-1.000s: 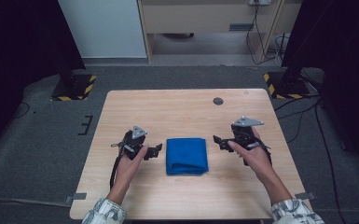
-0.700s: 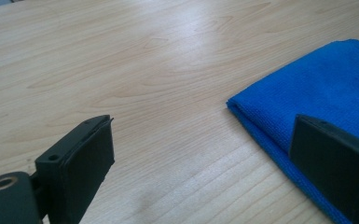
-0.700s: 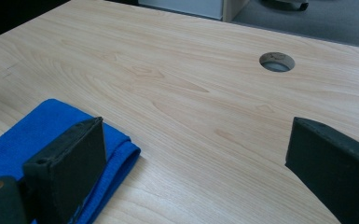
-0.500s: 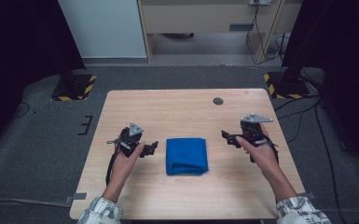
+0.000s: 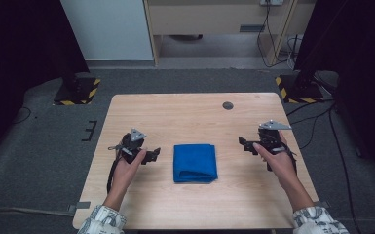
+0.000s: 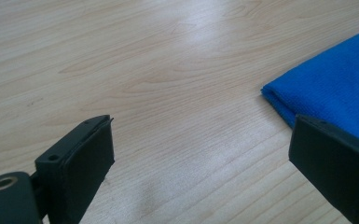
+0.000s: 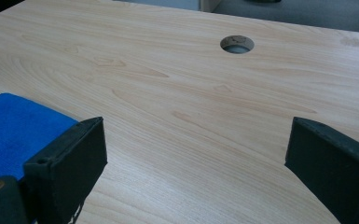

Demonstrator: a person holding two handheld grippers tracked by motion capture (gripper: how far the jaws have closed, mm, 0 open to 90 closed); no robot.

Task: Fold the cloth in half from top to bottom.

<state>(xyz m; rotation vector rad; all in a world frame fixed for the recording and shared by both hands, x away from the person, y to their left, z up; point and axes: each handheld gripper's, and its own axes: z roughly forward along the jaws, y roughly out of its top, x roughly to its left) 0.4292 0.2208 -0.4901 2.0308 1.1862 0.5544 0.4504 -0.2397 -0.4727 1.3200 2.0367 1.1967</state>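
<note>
Lying neatly folded on the pale wooden worktop (image 5: 253,195), the blue terry cloth rectangle (image 5: 195,163) looks finished, its slightly longer axis running away from the person. Left of the cloth the left tool (image 5: 152,155) gapes empty; right of it the right tool (image 5: 243,143) is likewise released, both apart from it.
</note>
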